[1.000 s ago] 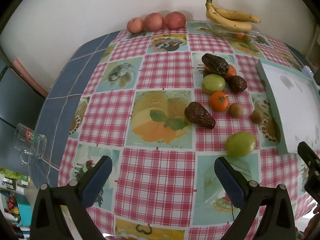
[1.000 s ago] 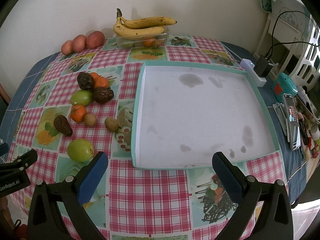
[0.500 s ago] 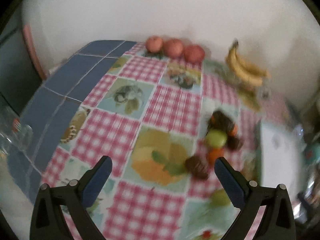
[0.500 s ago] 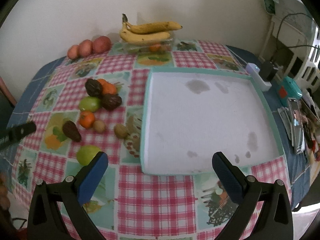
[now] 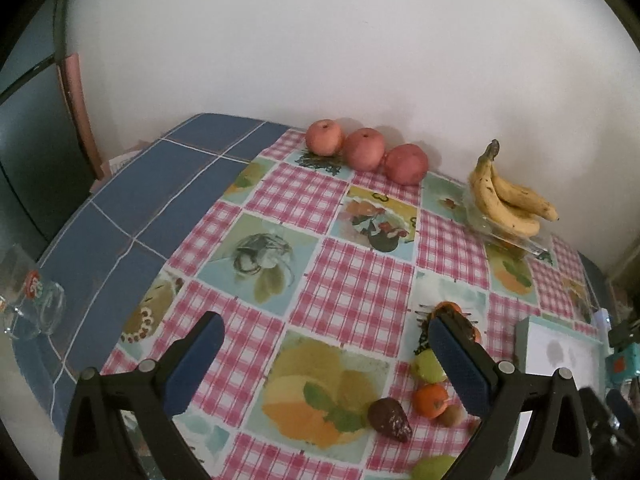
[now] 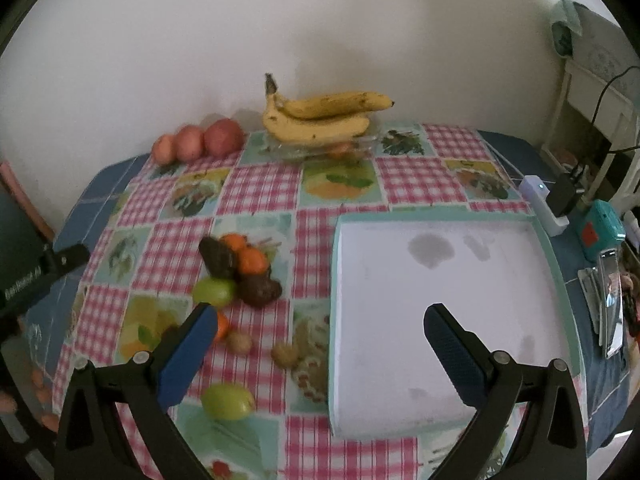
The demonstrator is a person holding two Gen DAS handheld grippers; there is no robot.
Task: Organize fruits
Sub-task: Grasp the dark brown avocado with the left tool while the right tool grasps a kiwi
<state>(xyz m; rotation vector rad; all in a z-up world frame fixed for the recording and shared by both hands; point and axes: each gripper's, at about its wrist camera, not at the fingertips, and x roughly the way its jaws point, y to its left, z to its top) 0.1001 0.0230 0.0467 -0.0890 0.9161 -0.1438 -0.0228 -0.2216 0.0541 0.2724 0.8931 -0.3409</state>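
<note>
A cluster of loose fruit lies mid-table: dark avocados (image 6: 218, 258), oranges (image 6: 251, 260), green apples (image 6: 227, 401) and small brown kiwis (image 6: 285, 354). Three red apples (image 5: 364, 149) sit by the wall. Bananas (image 6: 320, 118) rest on a clear box. A white tray with a teal rim (image 6: 440, 216) stands empty at the right. My left gripper (image 5: 324, 364) is open and empty above the table's left half; the fruit cluster (image 5: 430, 400) is by its right finger. My right gripper (image 6: 320, 354) is open and empty, over the tray's near left edge.
A glass mug (image 5: 38, 308) stands on the blue cloth at the far left. A white power strip (image 6: 542, 208), a teal box (image 6: 600, 230) and a phone (image 6: 610, 300) lie right of the tray. The wall is close behind the table.
Both grippers have lifted and tilted up, so the wall fills more of each view. The left gripper has swung left, away from the fruit cluster. No fruit has moved.
</note>
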